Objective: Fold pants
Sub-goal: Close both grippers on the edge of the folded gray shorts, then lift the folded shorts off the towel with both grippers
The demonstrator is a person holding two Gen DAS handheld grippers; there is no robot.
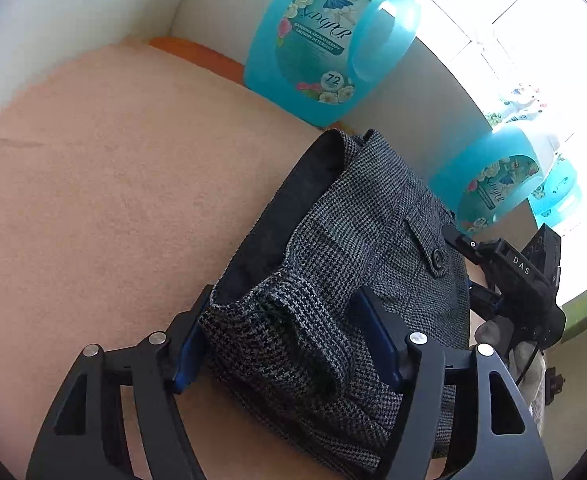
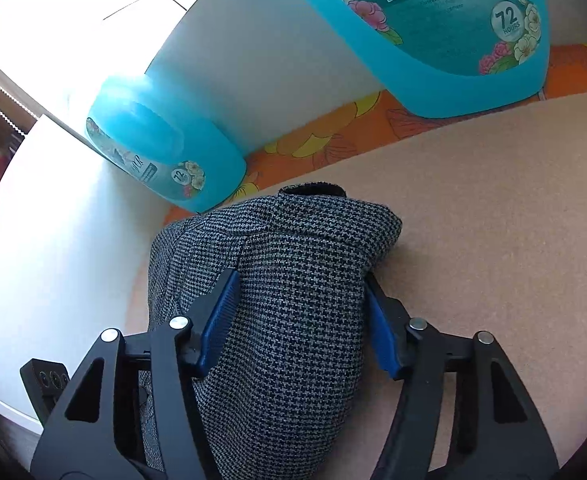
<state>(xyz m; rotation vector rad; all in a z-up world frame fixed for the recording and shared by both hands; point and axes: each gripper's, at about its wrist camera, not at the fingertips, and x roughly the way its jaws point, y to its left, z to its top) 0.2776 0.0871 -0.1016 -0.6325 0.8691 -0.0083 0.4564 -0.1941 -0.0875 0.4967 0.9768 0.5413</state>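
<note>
Two grippers holding folded grey checked pants [image 1: 373, 216] on a peach-covered table [image 1: 113, 184].
Left gripper [image 1: 289, 344] and right gripper [image 2: 297, 320] each have fingers clamped on bunched pants fabric; blue detergent bottles [image 2: 453, 20] stand behind.

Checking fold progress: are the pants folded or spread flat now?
Folded, not spread: the pants lie bunched in layers on the peach cloth, with fabric between the left gripper and right gripper fingers.

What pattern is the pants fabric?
The pants are a small black-and-grey houndstooth weave, clearest in the right wrist view.
</note>
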